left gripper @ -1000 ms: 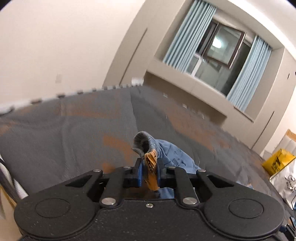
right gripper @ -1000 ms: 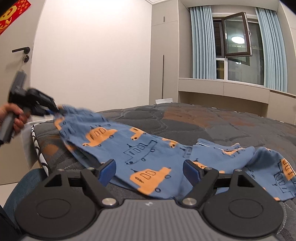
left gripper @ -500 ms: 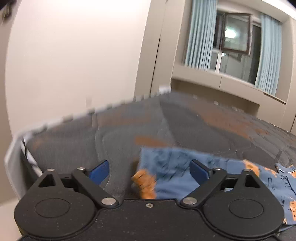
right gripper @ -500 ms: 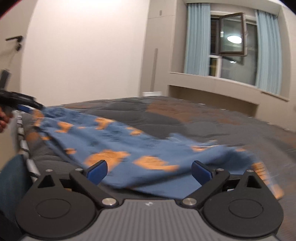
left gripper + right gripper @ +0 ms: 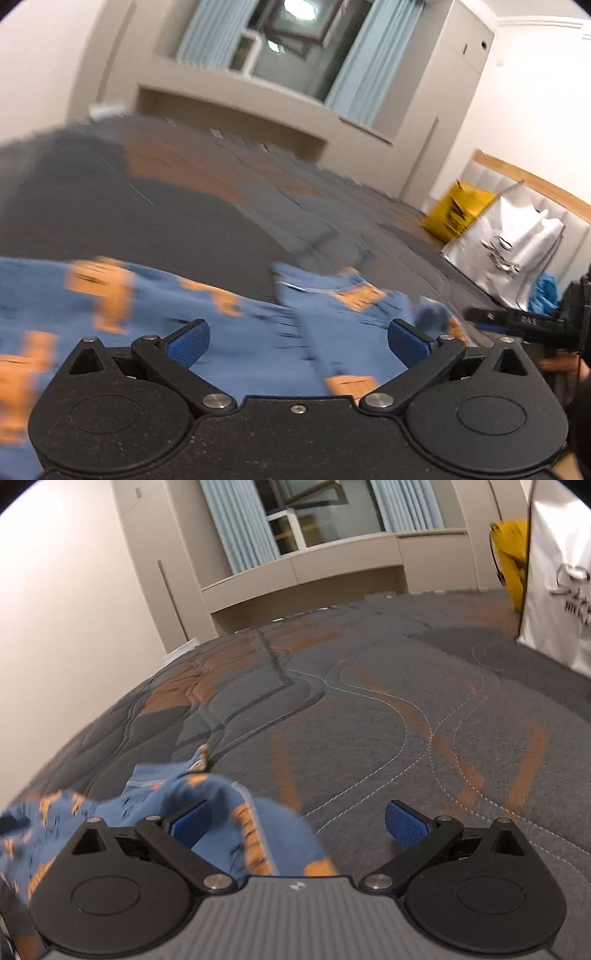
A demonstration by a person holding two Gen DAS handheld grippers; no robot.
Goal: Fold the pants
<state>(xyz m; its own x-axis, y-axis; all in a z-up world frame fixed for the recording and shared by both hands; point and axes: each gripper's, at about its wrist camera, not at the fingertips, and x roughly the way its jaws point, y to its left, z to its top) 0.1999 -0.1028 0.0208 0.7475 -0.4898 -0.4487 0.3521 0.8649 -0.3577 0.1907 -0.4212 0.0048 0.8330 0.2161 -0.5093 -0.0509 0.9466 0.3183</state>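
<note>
Blue pants (image 5: 155, 314) with orange prints lie spread on the grey and orange bed (image 5: 155, 199), blurred by motion. My left gripper (image 5: 297, 341) is open and empty just above the cloth. My right gripper (image 5: 297, 821) is open and empty; one end of the pants (image 5: 221, 812) lies bunched under its left finger, and bare bed (image 5: 369, 738) lies ahead. The right gripper also shows at the right edge of the left wrist view (image 5: 524, 323), beside the pants' far end.
A white bag (image 5: 509, 247) and a yellow bag (image 5: 454, 214) stand on the bed at the right, by a padded headboard. The white bag (image 5: 557, 583) is close on the right in the right wrist view. A window with blue curtains (image 5: 295, 44) is behind the bed.
My left gripper opened and let go of the pants end, then swung right over the cloth. My right gripper moved right along the pants to their other end.
</note>
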